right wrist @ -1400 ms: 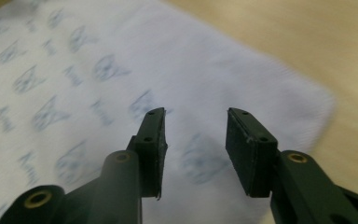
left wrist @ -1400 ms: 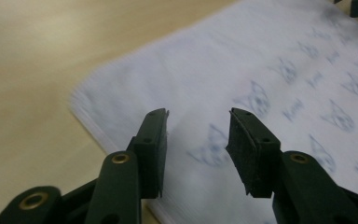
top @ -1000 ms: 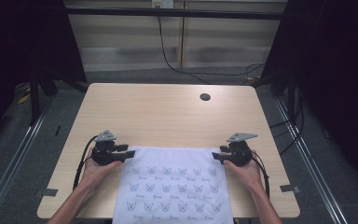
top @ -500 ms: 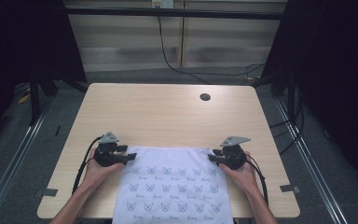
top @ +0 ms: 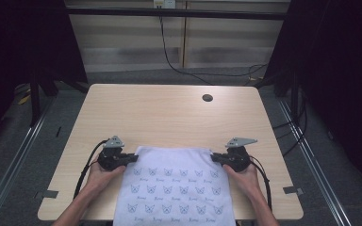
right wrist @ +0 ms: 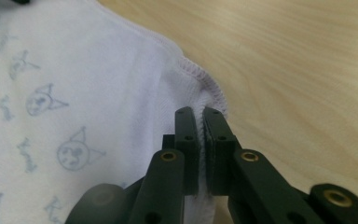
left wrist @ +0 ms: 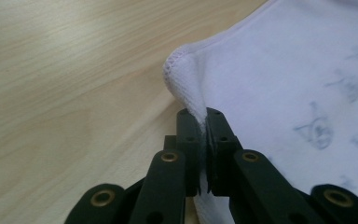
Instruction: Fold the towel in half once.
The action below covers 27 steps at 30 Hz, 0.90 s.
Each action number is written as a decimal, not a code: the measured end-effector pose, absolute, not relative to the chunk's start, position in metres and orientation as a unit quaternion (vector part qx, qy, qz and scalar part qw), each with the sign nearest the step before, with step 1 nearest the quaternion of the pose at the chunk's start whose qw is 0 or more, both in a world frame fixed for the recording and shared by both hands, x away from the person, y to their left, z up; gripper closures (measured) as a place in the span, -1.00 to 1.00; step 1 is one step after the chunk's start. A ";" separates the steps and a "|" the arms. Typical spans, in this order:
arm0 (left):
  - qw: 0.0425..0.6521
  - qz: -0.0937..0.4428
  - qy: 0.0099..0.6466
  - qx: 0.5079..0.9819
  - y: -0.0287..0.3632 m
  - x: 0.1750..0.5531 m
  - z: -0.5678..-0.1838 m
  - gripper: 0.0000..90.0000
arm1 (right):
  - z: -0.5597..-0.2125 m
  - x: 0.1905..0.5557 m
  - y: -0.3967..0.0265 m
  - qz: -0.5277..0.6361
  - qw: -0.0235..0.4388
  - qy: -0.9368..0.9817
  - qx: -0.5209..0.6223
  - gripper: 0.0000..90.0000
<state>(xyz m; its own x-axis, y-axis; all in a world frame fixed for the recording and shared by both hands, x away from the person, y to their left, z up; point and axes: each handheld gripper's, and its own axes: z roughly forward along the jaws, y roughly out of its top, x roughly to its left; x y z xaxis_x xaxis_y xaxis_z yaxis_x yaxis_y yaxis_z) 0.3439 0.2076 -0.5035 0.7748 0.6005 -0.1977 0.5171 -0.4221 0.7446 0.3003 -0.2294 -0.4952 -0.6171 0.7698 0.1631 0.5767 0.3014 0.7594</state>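
High view: a white cloth (top: 172,183) printed with rows of small grey cat-face drawings lies flat on the near half of the pale wooden bench (top: 169,115), its near edge hanging over the bench's front edge. Under each cat face sits a short word in script, too small and faint to read. The left claw (top: 133,157) grips the cloth's far left corner and the right claw (top: 213,157) grips its far right corner, each held in a hand coming in from the bottom, with black cables trailing back from both. A round dark hole (top: 207,98) sits near the bench's far right corner, well apart from the cloth.

In the left gripper view the left claw (left wrist: 205,122) has just been closing and is now clamped on the stitched corner of the cloth (left wrist: 284,79), a pinched ridge of fabric standing up between the jaws. In the right gripper view the right claw (right wrist: 200,116) has likewise just been closing and is clamped on the hemmed corner of the cloth (right wrist: 98,79), the overlock stitching curling round the jaw tips. The cat drawings and script show beside it, blurred and unreadable
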 end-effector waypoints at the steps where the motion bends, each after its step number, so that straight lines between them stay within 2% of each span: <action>1: 0.438 0.038 0.334 0.833 0.210 0.343 -0.500 0.92 | -0.495 0.300 -0.229 0.414 0.117 0.798 0.422 0.92; 6: 0.479 0.037 0.337 0.810 0.218 0.339 -0.484 0.92 | -0.476 0.293 -0.245 0.453 0.124 0.768 0.435 0.94; 12: 0.494 0.055 0.318 0.807 0.210 0.346 -0.455 0.92 | -0.451 0.293 -0.255 0.473 0.138 0.757 0.429 0.95; 17: 0.515 0.078 0.316 0.793 0.207 0.366 -0.424 0.92 | -0.413 0.310 -0.262 0.496 0.159 0.739 0.426 0.95; 27: 0.526 0.112 0.307 0.786 0.199 0.385 -0.383 0.92 | -0.371 0.348 -0.251 0.501 0.186 0.733 0.422 0.95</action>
